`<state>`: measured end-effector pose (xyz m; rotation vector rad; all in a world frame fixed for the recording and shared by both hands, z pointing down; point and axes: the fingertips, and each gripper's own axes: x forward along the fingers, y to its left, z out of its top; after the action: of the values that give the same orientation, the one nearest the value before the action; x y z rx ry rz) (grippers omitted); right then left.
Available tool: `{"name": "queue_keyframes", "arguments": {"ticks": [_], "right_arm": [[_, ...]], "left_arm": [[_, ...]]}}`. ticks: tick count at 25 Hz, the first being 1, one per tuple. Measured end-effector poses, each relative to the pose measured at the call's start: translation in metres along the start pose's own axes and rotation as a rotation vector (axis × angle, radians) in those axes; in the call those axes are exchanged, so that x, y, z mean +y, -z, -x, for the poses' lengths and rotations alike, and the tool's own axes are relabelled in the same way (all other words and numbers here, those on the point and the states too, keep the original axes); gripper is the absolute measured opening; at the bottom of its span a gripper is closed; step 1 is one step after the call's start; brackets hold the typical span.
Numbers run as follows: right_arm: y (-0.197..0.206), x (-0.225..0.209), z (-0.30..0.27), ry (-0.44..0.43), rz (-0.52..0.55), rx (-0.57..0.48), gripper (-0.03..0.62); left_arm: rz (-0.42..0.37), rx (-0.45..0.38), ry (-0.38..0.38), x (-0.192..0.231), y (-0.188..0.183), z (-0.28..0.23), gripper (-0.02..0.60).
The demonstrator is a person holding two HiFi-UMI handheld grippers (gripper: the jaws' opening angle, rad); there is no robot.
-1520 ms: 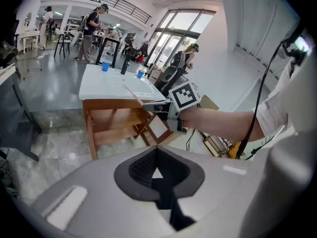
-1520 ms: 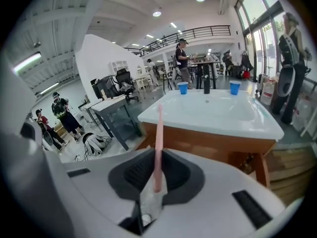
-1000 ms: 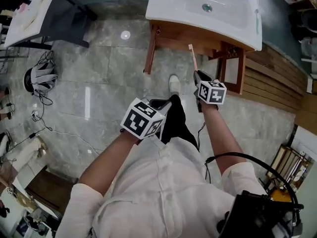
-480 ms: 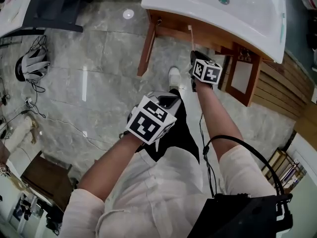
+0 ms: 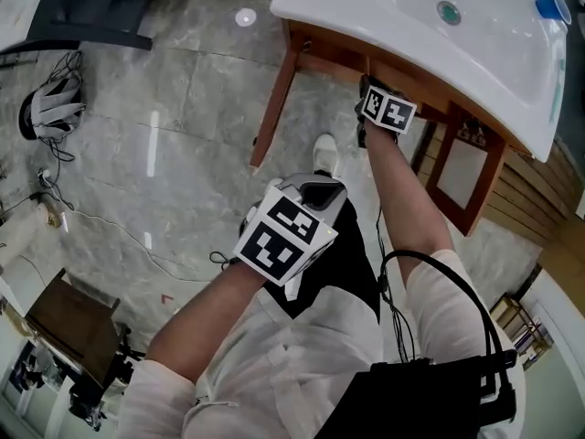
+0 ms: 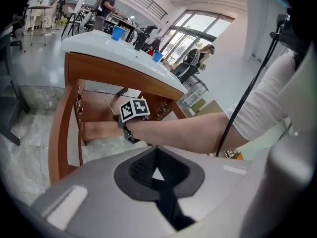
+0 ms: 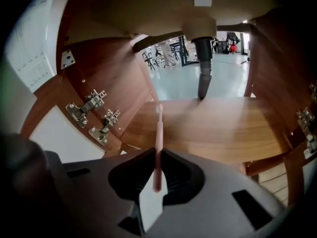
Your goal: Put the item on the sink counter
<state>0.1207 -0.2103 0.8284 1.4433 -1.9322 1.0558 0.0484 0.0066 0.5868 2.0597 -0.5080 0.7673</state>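
Grey tiled floor (image 5: pixel 183 108), white sink counter (image 5: pixel 411 35) on wooden cabinet (image 7: pixel 99 78). Right gripper (image 7: pixel 157 175) clamped on pink toothbrush (image 7: pixel 158 143), inside the cabinet below the basin, over its shelf (image 7: pixel 213 128). Left gripper (image 6: pixel 157 170) jaws together, nothing between.

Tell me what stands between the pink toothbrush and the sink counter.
The pink toothbrush, clamped in the right gripper, is inside the cabinet under the sink counter. The basin's underside and drain pipe hang over it, so the counter itself blocks the way up.
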Motion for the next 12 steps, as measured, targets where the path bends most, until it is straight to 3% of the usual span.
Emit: {"name": "queue_keyframes", "arguments": {"ticks": [12], "right_arm": [[-0.020, -0.010, -0.076, 0.037, 0.046, -0.038, 0.043]], "left_arm": [[-0.019, -0.034, 0.012, 0.029, -0.002, -0.028, 0.006]]}}
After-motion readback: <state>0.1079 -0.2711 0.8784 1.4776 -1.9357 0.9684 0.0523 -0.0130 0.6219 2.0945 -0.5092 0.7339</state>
